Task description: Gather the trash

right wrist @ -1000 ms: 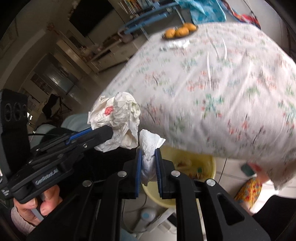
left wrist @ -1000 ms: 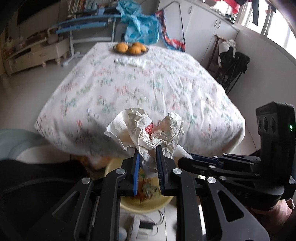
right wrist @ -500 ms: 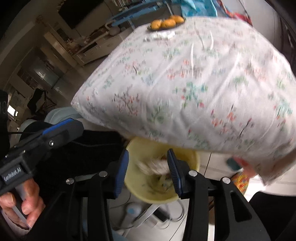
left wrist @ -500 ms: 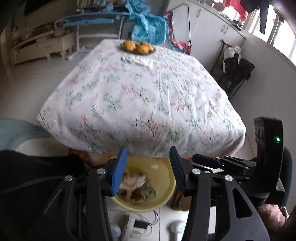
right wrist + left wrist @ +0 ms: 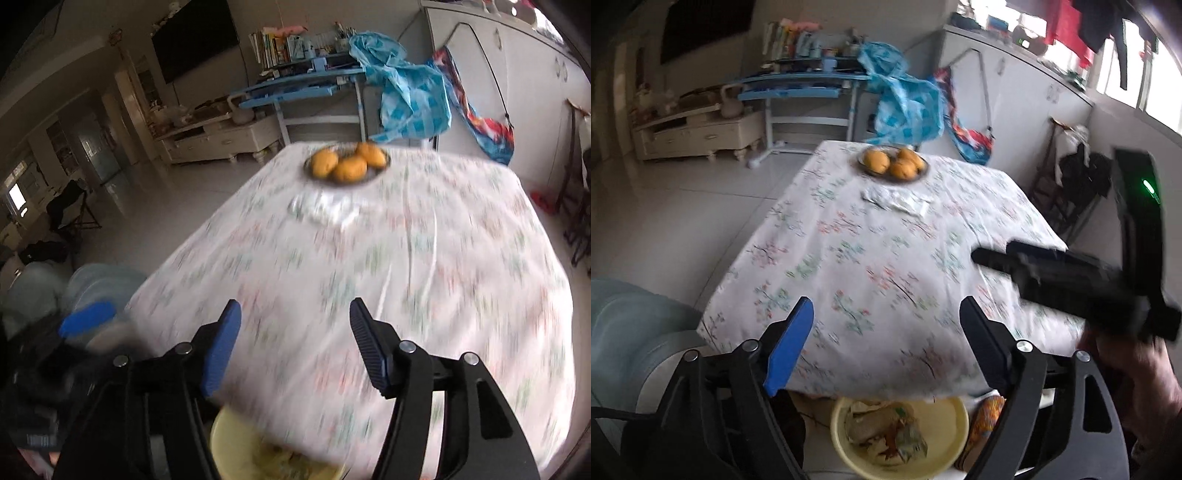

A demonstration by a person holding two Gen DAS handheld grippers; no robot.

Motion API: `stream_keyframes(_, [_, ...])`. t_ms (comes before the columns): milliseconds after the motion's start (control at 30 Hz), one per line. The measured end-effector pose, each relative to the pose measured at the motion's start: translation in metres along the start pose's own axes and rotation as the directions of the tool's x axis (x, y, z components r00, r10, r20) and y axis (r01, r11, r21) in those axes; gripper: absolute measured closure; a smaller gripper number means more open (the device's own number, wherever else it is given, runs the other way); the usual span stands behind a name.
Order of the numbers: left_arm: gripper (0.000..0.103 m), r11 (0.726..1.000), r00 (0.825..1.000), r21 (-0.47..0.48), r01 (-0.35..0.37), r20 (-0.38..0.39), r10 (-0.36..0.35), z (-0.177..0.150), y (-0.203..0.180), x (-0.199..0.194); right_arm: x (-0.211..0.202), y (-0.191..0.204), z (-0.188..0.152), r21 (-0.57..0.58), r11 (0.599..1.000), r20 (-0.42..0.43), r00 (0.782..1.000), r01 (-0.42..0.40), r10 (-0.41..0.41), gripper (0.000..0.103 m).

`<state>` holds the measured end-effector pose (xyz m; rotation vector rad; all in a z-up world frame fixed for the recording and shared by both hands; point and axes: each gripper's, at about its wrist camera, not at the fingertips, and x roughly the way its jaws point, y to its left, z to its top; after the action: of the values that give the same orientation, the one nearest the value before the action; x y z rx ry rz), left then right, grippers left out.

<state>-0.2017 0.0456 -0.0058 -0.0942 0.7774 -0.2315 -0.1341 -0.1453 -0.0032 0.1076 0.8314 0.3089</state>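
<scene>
A yellow bin [image 5: 945, 410] stands on the floor under the near edge of the table, with crumpled paper trash [image 5: 886, 432] inside; its rim [image 5: 218, 435] also shows in the right wrist view. My left gripper [image 5: 886, 317] is above the table's near edge, its jaws opening, nothing between them. My right gripper [image 5: 293, 317] is likewise over the near edge, jaws opening and empty; its black body [image 5: 1071, 284] appears blurred at the right of the left wrist view. A flat white wrapper [image 5: 897, 199] lies on the floral tablecloth [image 5: 886, 258], also seen as the wrapper [image 5: 325, 208] in the right wrist view.
A plate of oranges [image 5: 892, 164] sits at the table's far end, just beyond the wrapper. A blue plastic bag [image 5: 905, 110] and a blue desk [image 5: 798, 88] stand behind the table. White cabinets [image 5: 1015, 92] line the right wall. A grey seat [image 5: 631, 325] is at the left.
Both grippers let go of the crumpled paper, which dropped into the yellow bin. Both opened wide, rose and tilted up from the bin toward the table top.
</scene>
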Motion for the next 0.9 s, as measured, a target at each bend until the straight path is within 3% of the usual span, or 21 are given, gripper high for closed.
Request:
stream_keyframes(233, [0.021, 0.991, 0.999, -0.136, -0.010, -0.032, 0.006, -0.001, 0.028, 0.017, 0.080, -0.016, 0.062, -0.038, 0.998, -0.058, 0.996, 0.060, -0.062, 0.042])
stream_keyframes(467, [0.021, 0.992, 0.999, -0.130, -0.002, -0.040, -0.003, 0.001, 0.026, 0.027, 0.149, -0.019, 0.081, -0.089, 0.992, -0.154, 0.983, 0.088, -0.101, 0.042])
stream_keyframes(533, [0.021, 0.991, 0.999, -0.135, 0.003, -0.045, -0.009, 0.001, 0.027, 0.028, 0.161, -0.020, 0.083, -0.105, 0.990, -0.180, 0.977, 0.097, -0.115, 0.048])
stream_keyframes(633, [0.021, 0.990, 0.999, -0.144, 0.005, -0.052, -0.012, 0.001, 0.029, 0.029, 0.162, -0.019, 0.079, -0.131, 0.986, -0.177, 0.977, 0.101, -0.123, 0.067])
stream_keyframes(667, [0.021, 0.989, 0.998, -0.148, 0.007, -0.055, -0.015, 0.001, 0.029, 0.030, 0.160, -0.019, 0.078, -0.127, 0.988, -0.172, 0.979, 0.092, -0.113, 0.082])
stream_keyframes(700, [0.021, 0.988, 0.998, -0.153, 0.009, -0.059, -0.018, 0.001, 0.029, 0.030, 0.156, -0.023, 0.077, -0.102, 0.993, -0.173, 0.981, 0.066, -0.083, 0.087])
stream_keyframes(800, [0.021, 0.988, 0.998, -0.153, 0.009, -0.066, -0.019, 0.000, 0.029, 0.032, 0.136, -0.032, 0.073, -0.010, 1.000, -0.142, 0.990, -0.023, 0.021, 0.089])
stream_keyframes(900, [0.021, 0.989, 0.998, -0.146, 0.004, -0.059, -0.012, -0.001, 0.027, 0.031, 0.108, -0.042, 0.065, 0.108, 0.981, -0.094, 0.980, -0.163, 0.173, 0.089])
